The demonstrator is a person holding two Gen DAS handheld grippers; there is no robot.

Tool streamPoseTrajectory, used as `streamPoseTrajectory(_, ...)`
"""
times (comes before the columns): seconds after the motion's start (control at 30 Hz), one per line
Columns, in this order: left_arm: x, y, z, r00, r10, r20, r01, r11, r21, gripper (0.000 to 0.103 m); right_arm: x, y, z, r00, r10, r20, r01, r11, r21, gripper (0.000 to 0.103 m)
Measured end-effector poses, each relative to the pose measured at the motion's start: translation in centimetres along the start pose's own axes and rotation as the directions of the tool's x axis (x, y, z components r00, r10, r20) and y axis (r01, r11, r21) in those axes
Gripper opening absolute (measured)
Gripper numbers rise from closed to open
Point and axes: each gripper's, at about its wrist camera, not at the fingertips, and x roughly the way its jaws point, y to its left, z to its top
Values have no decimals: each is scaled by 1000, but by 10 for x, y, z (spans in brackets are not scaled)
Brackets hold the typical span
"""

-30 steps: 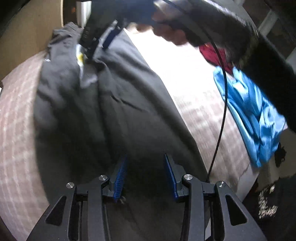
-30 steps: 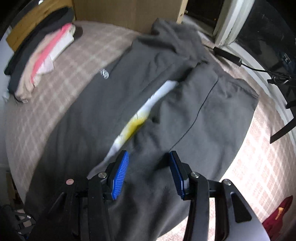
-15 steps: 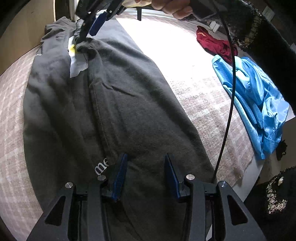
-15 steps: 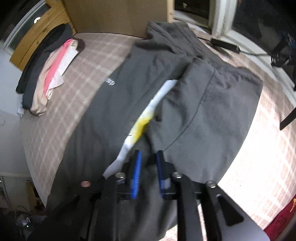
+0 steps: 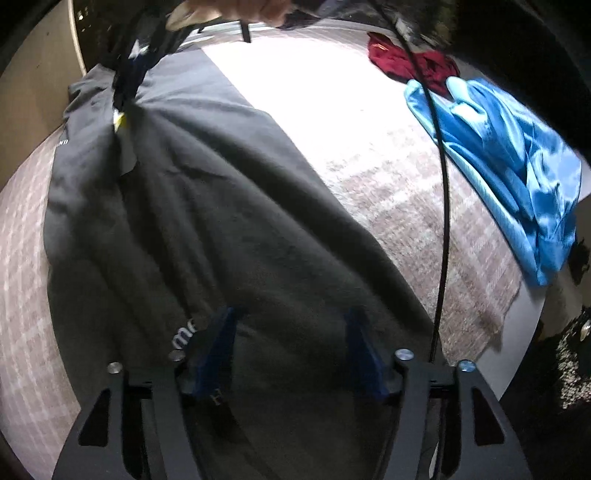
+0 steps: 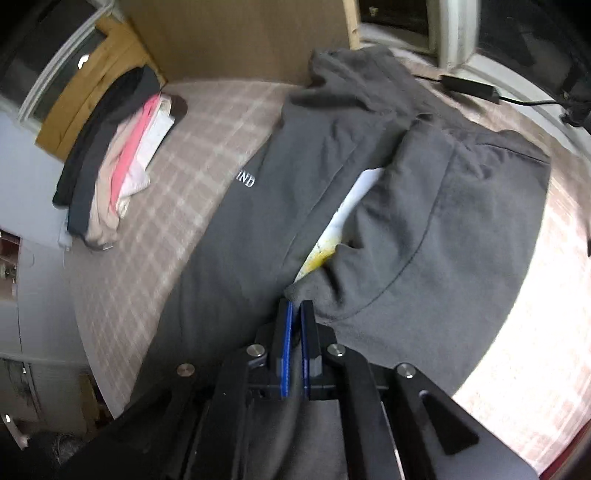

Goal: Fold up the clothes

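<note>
1. Your right gripper (image 6: 294,314) has its blue pads pressed together on a fold of the dark grey sweatshirt (image 6: 424,229); only a thin slit shows between them, and the cloth caught there is hard to make out from the shadow.
2. Your left gripper (image 5: 291,332) stands wide apart over the near end of the sweatshirt (image 5: 221,229); you cannot tell whether its fingertips touch the cloth.
3. The sweatshirt lies spread along the checked bed (image 6: 155,229), its far end reaching the cardboard panel (image 6: 240,37) at the bed's far edge.
4. A white and yellow patch (image 6: 343,221) peeks out between two grey layers; most of it is covered, so what it is stays unclear.
5. White lettering (image 6: 245,181) on the cloth is partly tucked under a fold, and only the last letters read.
6. In the left view, more lettering (image 5: 186,332) is cut off by the left pad.
7. The right gripper (image 5: 125,88) appears there only as a dark blur at the sweatshirt's far end, your hand (image 5: 236,11) cropped by the top of the view.
8. A stack of folded clothes (image 6: 118,155) sits near the bed's far left corner.
9. A blue garment (image 5: 509,177) and a red garment (image 5: 406,62) lie by the bed's right edge, with a black cable (image 5: 443,206) hanging across the view in front of them.
</note>
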Motion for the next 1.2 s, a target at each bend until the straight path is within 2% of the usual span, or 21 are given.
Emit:
streamPoseTrajectory(0.03, 0, -1, 0, 1000, 3, 1, -3, 1000, 3, 64, -5, -5, -1, 1000, 11, 20, -11, 1000, 12, 9)
streamPoseTrajectory(0.1, 0, 0, -1, 1000, -7, 5, 7, 1000, -10, 64, -15, -16, -2, 998, 31, 61, -33, 999, 35, 18)
streamPoseTrajectory(0.17, -2, 5, -1, 999, -33, 9, 34, 999, -36, 64, -26, -26, -3, 994, 50, 102, -56, 997, 57, 34)
streamPoseTrajectory(0.23, -4, 8, -3, 998, -56, 12, 56, 997, -56, 64, -36, -36, -5, 987, 68, 143, -80, 994, 78, 37)
streamPoseTrajectory(0.27, -5, 9, -4, 998, -65, 13, 66, 996, -64, 64, -37, -41, -7, 988, 54, 148, -67, 994, 81, 37)
streamPoseTrajectory(0.37, -10, 9, -14, 995, -98, 3, 98, 992, -81, 64, -14, -49, -16, 992, -83, 91, 79, 996, 45, 37)
streamPoseTrajectory(0.43, -15, 7, -23, 993, -119, -9, 118, 989, -88, 62, 4, -53, -22, 982, -182, 55, 181, 983, 17, 37)
streamPoseTrajectory(0.47, -19, 9, -28, 992, -125, -7, 124, 988, -98, 54, 6, -59, -25, 977, -206, 58, 205, 978, 29, 37)
streamPoseTrajectory(0.53, -37, 20, -36, 993, -115, 27, 118, 983, -141, 51, -6, -66, -35, 983, -164, 78, 157, 984, 84, 37)
streamPoseTrajectory(0.67, -71, 42, -52, 991, -90, 95, 110, 967, -228, 48, -47, -46, -87, 990, -8, 138, -6, 995, 103, 37)
streamPoseTrajectory(0.73, -88, 52, -60, 989, -73, 125, 104, 959, -265, 48, -68, -37, -113, 983, 69, 169, -88, 990, 109, 37)
streamPoseTrajectory(0.83, -112, 60, -81, 993, -16, 120, 49, 961, -272, 49, -93, -18, -152, 963, 175, 204, -200, 973, 111, 39)
streamPoseTrajectory(1.0, -104, 58, -102, 996, -41, 75, 59, 968, -246, 48, -75, 59, -221, 951, 271, 150, -286, 954, 94, 39)
streamPoseTrajectory(1.07, -106, 54, -113, 993, -87, 73, 101, 970, -220, 48, -61, 91, -247, 948, 298, 115, -309, 946, 95, 39)
streamPoseTrajectory(1.17, -113, 57, -127, 980, -183, 84, 197, 957, -212, 49, -31, 125, -273, 971, 235, 41, -238, 964, 121, 39)
streamPoseTrajectory(1.2, -117, 57, -132, 981, -180, 79, 192, 963, -191, 49, -26, 132, -279, 976, 219, 23, -220, 966, 134, 39)
